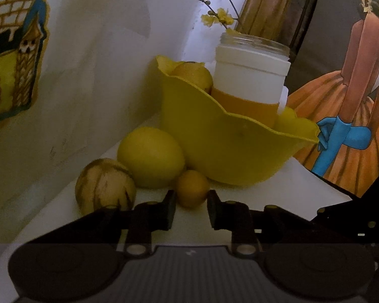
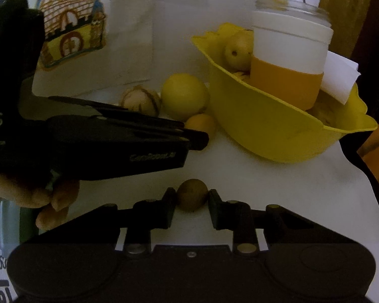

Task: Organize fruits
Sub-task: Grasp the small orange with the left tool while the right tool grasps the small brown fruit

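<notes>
My left gripper [image 1: 191, 197] is shut on a small orange fruit [image 1: 192, 188] that rests on the white table, just in front of a yellow bowl [image 1: 230, 149]. A big yellow lemon [image 1: 151, 156] and a striped round fruit [image 1: 104, 189] lie to its left. In the right wrist view my right gripper [image 2: 191, 198] is shut on a small brown kiwi-like fruit [image 2: 192, 194] on the table. That view also shows the left gripper [image 2: 189, 132] from the side, at the small orange fruit [image 2: 202, 123]. The bowl [image 2: 278, 131] holds a pear-like fruit [image 2: 237, 50] and a white-and-orange jar [image 2: 288, 60].
The jar [image 1: 250, 80] carries a twig with yellow flowers [image 1: 219, 15]. Painted pictures lean at the left [image 1: 15, 50] and the right [image 1: 353, 101]. A white wall stands close behind the fruits. A hand [image 2: 45, 197] grips the left tool. The table edge [image 2: 361, 166] falls off at the right.
</notes>
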Available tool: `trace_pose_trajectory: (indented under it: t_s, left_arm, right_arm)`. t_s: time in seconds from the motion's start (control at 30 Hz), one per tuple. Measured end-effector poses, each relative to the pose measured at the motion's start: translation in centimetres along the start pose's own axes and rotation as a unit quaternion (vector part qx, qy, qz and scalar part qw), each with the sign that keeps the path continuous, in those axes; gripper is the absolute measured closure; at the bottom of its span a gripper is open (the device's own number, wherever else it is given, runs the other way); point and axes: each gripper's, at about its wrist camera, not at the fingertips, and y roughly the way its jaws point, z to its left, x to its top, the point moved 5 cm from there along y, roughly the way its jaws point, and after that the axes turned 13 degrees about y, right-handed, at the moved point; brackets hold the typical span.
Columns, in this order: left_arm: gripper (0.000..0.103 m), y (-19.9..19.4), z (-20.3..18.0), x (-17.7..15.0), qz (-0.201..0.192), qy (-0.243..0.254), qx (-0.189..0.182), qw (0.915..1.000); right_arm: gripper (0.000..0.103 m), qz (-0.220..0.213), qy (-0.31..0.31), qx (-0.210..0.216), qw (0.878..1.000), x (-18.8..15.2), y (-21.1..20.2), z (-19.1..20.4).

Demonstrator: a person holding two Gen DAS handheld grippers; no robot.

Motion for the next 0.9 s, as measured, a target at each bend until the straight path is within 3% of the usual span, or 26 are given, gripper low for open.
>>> trace_pose_trajectory:
  t_s: [0.77,0.9]
  left_arm:
    - [0.076,-3.7,-0.5,-1.9,0.03,0.023,-0.013,0.9992]
    - [0.068,-3.4,-0.5,-1.7,0.028,0.022,-0.007,0.9993]
  right_arm:
    - [0.073,0.034,-0.013,0.016,0.999,-3.9,-3.4,1.8]
    - [0.073,0.032,-0.01,0.017,0.999,-4.1,-3.2,1.7]
